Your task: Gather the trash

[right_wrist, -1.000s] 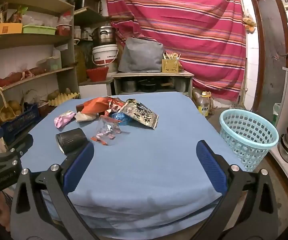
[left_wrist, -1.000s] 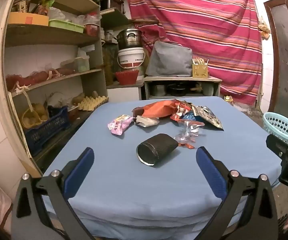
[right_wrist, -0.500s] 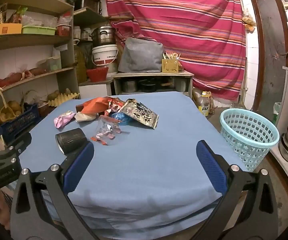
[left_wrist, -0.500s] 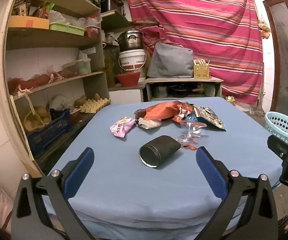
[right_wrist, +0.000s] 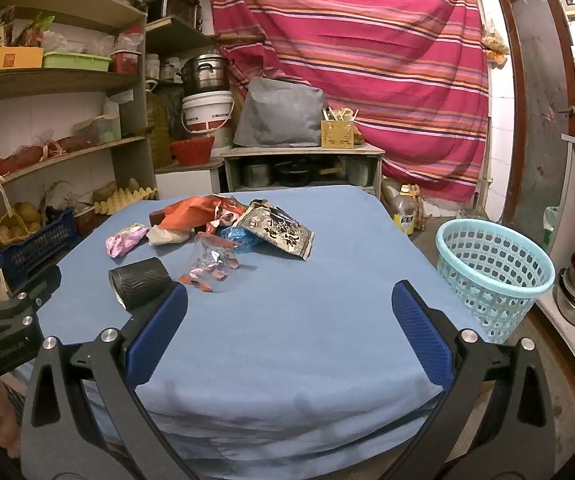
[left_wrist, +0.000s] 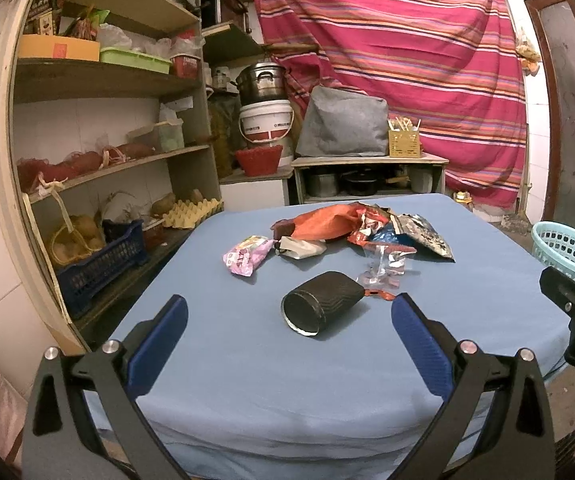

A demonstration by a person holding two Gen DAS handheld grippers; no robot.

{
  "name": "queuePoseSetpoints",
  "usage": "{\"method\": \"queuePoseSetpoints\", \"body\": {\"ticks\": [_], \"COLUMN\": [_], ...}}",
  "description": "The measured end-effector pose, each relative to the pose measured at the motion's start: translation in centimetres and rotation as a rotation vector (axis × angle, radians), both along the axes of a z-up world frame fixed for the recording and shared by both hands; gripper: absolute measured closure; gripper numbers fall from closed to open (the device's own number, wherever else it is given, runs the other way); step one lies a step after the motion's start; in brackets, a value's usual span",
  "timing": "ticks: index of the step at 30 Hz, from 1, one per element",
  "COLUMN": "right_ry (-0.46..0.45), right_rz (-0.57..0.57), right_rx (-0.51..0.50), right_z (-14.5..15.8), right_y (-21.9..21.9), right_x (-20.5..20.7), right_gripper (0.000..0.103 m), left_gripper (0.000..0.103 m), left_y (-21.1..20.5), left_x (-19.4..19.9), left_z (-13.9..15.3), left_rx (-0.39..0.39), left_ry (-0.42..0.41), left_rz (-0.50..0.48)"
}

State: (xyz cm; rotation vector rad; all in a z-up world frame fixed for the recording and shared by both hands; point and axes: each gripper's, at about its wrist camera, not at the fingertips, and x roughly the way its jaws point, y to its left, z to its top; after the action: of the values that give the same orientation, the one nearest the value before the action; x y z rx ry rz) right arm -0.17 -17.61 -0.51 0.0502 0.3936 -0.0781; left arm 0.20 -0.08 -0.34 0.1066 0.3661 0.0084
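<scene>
both grippers' fingers spread wide, empty, before crumpled, colourful wrappers on blue table

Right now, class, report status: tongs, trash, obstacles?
Left tongs open, empty. Right tongs open, empty. Wrappers and black cup on table, basket beside it. Nothing blocking.
</scene>
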Motion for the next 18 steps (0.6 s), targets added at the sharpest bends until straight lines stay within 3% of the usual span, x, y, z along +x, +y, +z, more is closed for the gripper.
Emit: {"method": "queuePoseSetpoints", "body": {"ticks": [18], "right_ry": [-0.021], "right_rz": [-0.007], "right_rx": [-0.004], "right_z": [0.16], "right_y": [-0.39], "right_x": [-0.29], "right_gripper": [0.004], "left_gripper": [0.004], "left_y": [0.08], "left_x": [-0.17], "left_z": [0.15], "left_rx": [-0.001], "left_ry": [-0.012], "left_rz": [-0.002]}}
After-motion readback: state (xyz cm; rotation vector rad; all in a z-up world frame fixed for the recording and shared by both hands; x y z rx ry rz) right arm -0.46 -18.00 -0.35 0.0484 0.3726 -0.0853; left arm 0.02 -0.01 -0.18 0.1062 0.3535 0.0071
